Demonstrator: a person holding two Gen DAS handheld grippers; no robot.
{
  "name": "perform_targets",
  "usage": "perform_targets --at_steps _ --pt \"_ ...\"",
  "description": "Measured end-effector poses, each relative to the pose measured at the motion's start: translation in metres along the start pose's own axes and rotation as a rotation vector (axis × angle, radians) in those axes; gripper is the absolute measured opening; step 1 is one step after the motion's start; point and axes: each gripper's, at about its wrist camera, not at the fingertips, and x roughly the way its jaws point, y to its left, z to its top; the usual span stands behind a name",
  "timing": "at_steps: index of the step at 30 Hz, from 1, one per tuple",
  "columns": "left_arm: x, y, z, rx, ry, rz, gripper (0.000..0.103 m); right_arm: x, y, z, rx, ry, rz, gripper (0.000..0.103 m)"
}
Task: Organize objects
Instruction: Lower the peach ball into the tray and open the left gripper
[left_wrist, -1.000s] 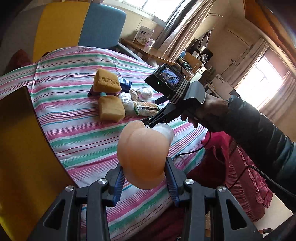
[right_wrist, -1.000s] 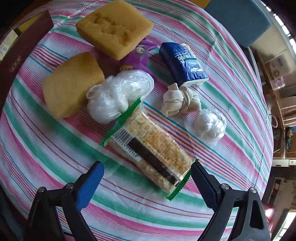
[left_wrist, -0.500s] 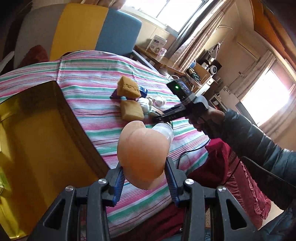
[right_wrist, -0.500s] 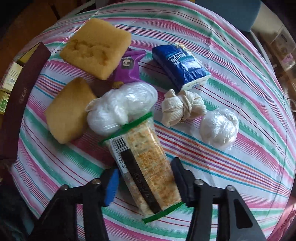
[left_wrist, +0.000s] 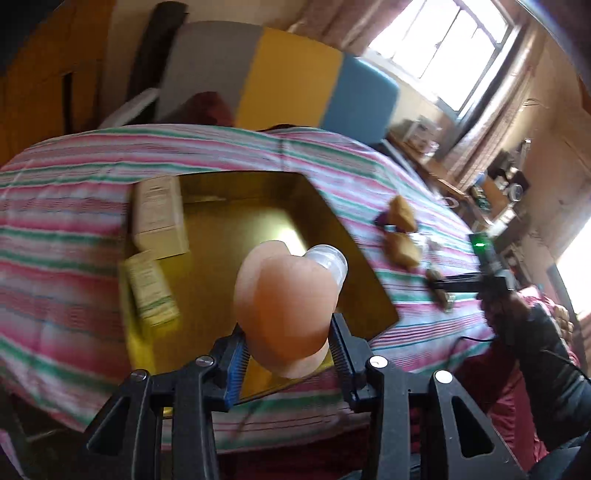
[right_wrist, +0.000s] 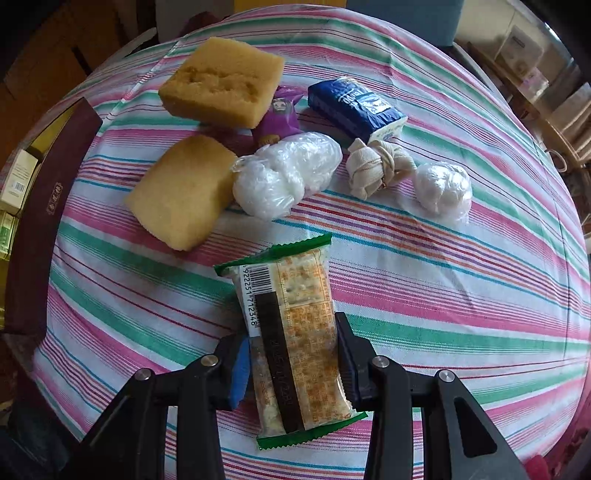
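My left gripper (left_wrist: 286, 354) is shut on a peach-coloured bottle (left_wrist: 284, 302) with a clear cap and holds it above the near part of a gold-lined open box (left_wrist: 229, 236). Two small cartons (left_wrist: 157, 218) lie in the box at its left. My right gripper (right_wrist: 291, 365) is shut on a cracker packet (right_wrist: 291, 339) with green ends, lifted a little off the striped tablecloth (right_wrist: 443, 295). In the left wrist view the right gripper (left_wrist: 439, 286) holds the packet at the right, beyond the box.
Two yellow sponges (right_wrist: 221, 81), a purple packet (right_wrist: 279, 118), a blue tissue pack (right_wrist: 354, 105), two white plastic bundles (right_wrist: 288, 173) and a knotted beige cloth (right_wrist: 376, 166) lie on the table. The box's dark wall (right_wrist: 40, 221) is at the left. A chair (left_wrist: 288, 81) stands behind the table.
My left gripper has swung left with the bottle, from over the cloth to over the box. My right gripper closed on the cracker packet and pulled it away from the pile.
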Motion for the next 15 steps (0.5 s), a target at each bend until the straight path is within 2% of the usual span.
perform_targets --at_steps 5,10,15 --pt "0.014 0.031 -0.004 -0.038 0.029 0.079 0.041 -0.005 -0.009 -0.005 0.006 -0.009 -0.008 0.041" --pt "0.03 0.037 -0.011 -0.023 0.111 0.103 0.041 -0.011 -0.022 -0.009 0.02 -0.013 0.001 0.041" --pt "0.044 0.042 -0.011 -0.012 0.139 0.121 0.041 -0.017 -0.035 -0.012 0.02 -0.016 0.002 0.041"
